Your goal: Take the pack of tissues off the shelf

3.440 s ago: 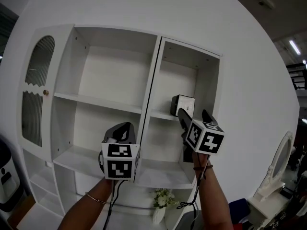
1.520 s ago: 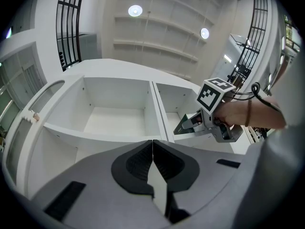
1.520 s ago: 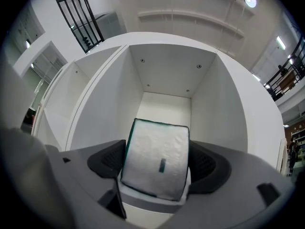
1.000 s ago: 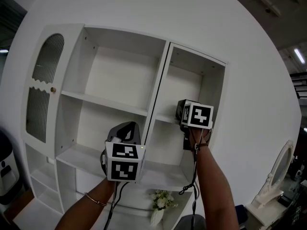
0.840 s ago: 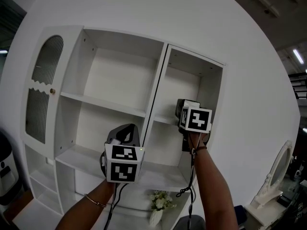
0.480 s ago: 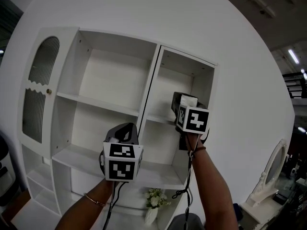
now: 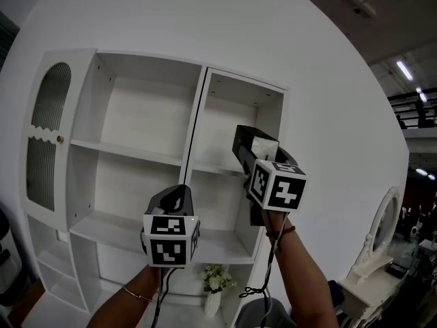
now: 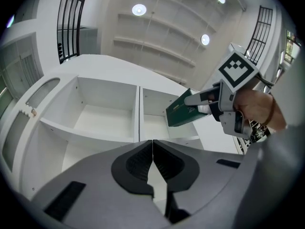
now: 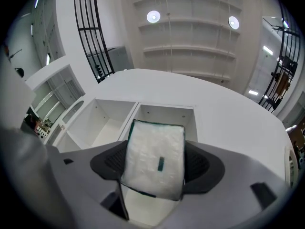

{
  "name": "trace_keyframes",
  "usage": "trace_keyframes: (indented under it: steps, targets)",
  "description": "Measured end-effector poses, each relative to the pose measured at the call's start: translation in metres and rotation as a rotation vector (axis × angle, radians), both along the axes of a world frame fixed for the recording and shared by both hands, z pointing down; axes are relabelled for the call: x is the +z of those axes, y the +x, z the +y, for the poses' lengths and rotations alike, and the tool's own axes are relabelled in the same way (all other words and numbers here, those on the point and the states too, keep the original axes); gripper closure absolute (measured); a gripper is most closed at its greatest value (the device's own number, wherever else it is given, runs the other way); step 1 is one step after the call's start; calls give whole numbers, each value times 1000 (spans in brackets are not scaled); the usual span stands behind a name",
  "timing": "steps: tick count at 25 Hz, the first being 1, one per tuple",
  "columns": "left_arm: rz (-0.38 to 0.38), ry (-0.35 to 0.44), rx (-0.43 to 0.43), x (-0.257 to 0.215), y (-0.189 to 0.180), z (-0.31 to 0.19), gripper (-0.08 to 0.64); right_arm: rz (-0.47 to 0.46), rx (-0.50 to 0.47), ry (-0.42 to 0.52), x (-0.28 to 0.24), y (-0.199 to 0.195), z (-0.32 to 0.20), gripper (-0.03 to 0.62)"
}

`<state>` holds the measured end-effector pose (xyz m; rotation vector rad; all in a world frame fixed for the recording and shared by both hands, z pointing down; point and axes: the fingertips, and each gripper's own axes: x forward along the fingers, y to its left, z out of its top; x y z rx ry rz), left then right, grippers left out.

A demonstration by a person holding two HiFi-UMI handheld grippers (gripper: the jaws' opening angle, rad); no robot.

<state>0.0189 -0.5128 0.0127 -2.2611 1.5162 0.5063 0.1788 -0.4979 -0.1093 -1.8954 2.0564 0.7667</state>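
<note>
Right tool (image 7: 254, 157) is raised in front of the right bay of the shelf unit (image 7: 136, 149). Jaws stand wide and are clamped on the pack (image 7: 265, 147).

Right gripper view: the pack (image 9: 155, 159) sits square between the two pads. Its white crinkled face is toward the camera, with dark green edging round it and a small dark mark near the middle. Both pads press its sides.

Left gripper view gives the pack (image 8: 181, 112) from the side: dark green, long, tilted, far end toward the right bay. It hangs in the air in front of that bay, apart from the board below it. A hand (image 8: 255, 109) holds the right tool's grip, with a band round the wrist.

Left tool (image 7: 172, 198) is lower and to the left, near the post between the two bays, about level with the lower board. In the left gripper view its jaws meet tip to tip with nothing between them.

Shelf unit is white, with a wide bay on the left and a narrow one on the right. An arched door (image 7: 41, 135) with a ribbed pane and a small knob is at the far left.

Below the unit are flowers (image 7: 215, 279) in a white vase. A mirror (image 7: 379, 231) on a white stand is off to the right.
</note>
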Motion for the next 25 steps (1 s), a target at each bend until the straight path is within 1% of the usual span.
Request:
trace_keyframes:
  steps: [7, 13, 19, 21, 23, 25]
  targets:
    - [2, -21, 54, 15, 26, 10, 541, 18, 23, 75, 21, 10, 45, 255]
    - [-4, -39, 105, 33, 51, 19, 541, 18, 66, 110, 44, 29, 75, 255]
    - [2, -68, 155, 60, 77, 22, 541, -4, 115, 122, 76, 58, 101, 255]
    - [-2, -83, 174, 71, 87, 21, 541, -4, 148, 124, 89, 68, 108, 255]
    - [-5, -101, 192, 84, 96, 21, 541, 0, 186, 116, 106, 77, 111, 255]
    - [-7, -117, 206, 99, 104, 21, 541, -14, 196, 97, 127, 85, 112, 255]
